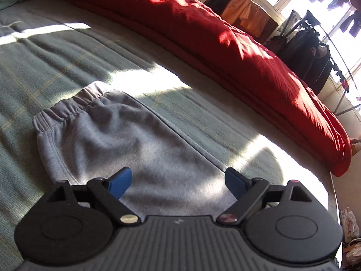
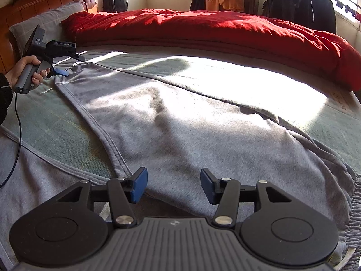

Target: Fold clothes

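Note:
Grey sweatpants [image 2: 180, 131] lie spread on the green checked bed sheet [image 2: 56, 131]. In the left wrist view one leg [image 1: 126, 144] ends in an elastic cuff [image 1: 67, 108]. My left gripper [image 1: 178, 183] is open and empty, just above that leg near the cuff. It also shows in the right wrist view [image 2: 62, 72], far left, held by a hand at the leg end. My right gripper [image 2: 173, 186] is open and empty, low over the upper part of the pants, with the elastic waistband [image 2: 352, 203] to its right.
A red duvet [image 2: 203, 29] lies folded along the far side of the bed. A grey pillow [image 2: 45, 22] and wooden headboard [image 2: 45, 0] are at the left. Dark jackets [image 2: 302, 2] hang by the window; a backpack [image 2: 115, 0] stands beyond the bed.

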`<state>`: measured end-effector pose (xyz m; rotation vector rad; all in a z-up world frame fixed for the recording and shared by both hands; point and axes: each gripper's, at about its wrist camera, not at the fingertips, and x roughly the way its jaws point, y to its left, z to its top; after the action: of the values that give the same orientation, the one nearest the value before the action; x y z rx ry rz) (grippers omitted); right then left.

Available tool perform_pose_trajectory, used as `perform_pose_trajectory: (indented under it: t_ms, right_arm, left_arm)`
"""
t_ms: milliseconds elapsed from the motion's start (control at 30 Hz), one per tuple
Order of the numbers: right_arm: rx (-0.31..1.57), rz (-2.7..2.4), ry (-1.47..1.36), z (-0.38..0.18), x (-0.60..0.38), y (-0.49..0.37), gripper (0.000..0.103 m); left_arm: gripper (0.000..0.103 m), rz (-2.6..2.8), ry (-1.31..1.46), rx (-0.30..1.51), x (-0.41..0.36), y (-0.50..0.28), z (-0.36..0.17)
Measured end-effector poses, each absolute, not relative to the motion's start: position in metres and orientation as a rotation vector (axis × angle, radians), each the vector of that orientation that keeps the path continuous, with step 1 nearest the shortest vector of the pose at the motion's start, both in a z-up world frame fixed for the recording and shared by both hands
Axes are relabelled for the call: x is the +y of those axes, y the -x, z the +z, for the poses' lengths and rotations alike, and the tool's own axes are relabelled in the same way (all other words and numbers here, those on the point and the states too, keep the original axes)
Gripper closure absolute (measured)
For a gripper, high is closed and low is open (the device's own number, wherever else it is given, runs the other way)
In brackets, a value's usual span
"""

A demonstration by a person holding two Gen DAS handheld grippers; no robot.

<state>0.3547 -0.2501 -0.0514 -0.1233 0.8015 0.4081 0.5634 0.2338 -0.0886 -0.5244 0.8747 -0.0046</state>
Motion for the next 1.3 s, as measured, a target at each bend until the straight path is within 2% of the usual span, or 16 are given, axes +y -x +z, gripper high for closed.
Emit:
perform_pose_trajectory:
  t_ms: [133,233,567,667,800,967,1067,1300]
  right_arm:
    - [0.794,0.410,0.118,-0.051,-0.244,-0.356,0.042]
    - [0.797,0.403,0.118,-0.052,-0.242,-0.357,0.042]
    - [0.785,0.348,0.066,-0.046,-0.252,-0.349,0.041]
    - [0.749,0.348,0.034,-0.026,-0.258,-0.330,0.041]
    - [0.674,0.344,0.023,0.003,-0.263,-0.294,0.034]
    - [0.635,0.358,-0.056,0.016,-0.273,-0.251,0.028]
    - [0.672,0.359,-0.103,0.002,-0.273,-0.236,0.025]
    - [0.759,0.321,-0.102,-0.046,-0.261,-0.203,0.025]
  left_arm:
    - [0.014,-0.006,0.447,0.913,0.227,-0.586,-0.102]
    - [0.014,0.095,0.400,0.869,0.241,-0.600,-0.106]
    - [0.014,0.192,0.324,0.825,0.241,-0.578,-0.064]
    - [0.014,0.138,0.229,0.821,0.217,-0.554,-0.024]
    - [0.014,0.069,0.110,0.803,0.180,-0.508,0.035]
    - [0.013,-0.100,0.058,0.851,0.122,-0.435,0.069]
    - [0.012,-0.225,0.053,0.897,0.089,-0.388,0.060]
    - [0.013,-0.362,0.009,0.961,0.022,-0.283,-0.008]
